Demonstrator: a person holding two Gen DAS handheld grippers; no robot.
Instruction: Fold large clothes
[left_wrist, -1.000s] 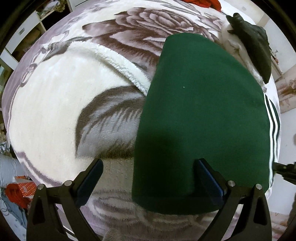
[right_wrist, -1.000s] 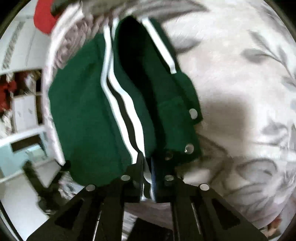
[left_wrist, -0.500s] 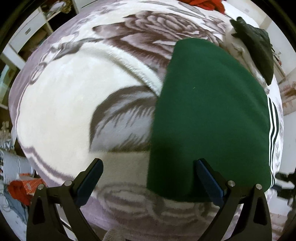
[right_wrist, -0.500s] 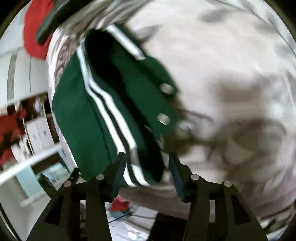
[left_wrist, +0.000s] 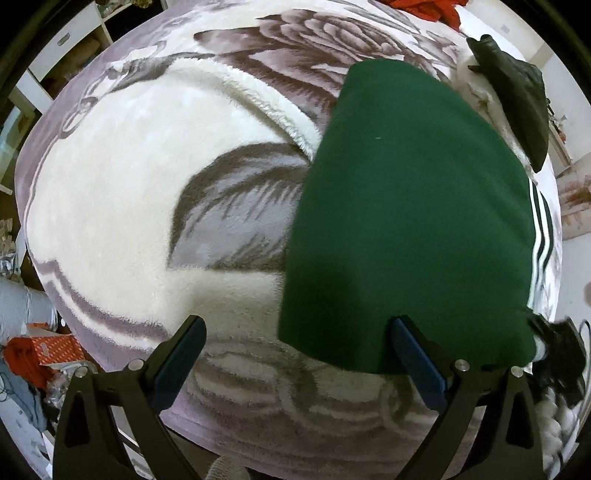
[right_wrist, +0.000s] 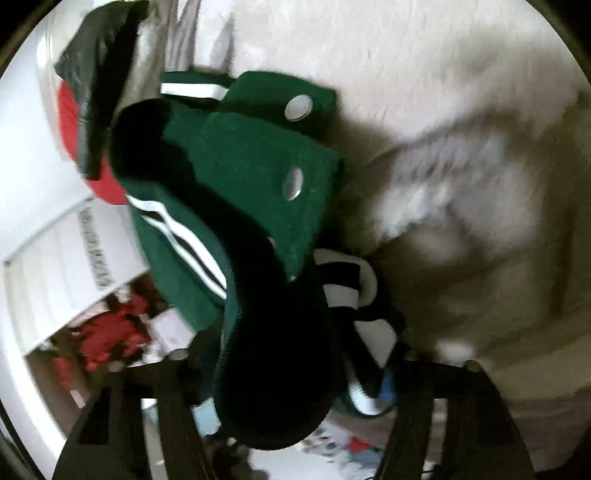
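Green jacket (left_wrist: 406, 221) lies folded flat on a fleece blanket (left_wrist: 129, 203), toward the right edge of the bed; bare blanket stretches wide to its left. Left gripper (left_wrist: 295, 354) hangs above the jacket's near edge, jaws spread wide, holding nothing. Right gripper (right_wrist: 291, 373) is blurred; its jaws are closing, with the jacket's striped hem bunched between them; whether the pads press cannot be told.

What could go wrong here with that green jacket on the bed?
The green jacket lies near the edge of the blanket, so a tug could drag it off. The right gripper has bunched striped cuff and hem between its closing jaws; it may grab too many layers. The left gripper hangs open, pinning nothing, so the fold could slide.
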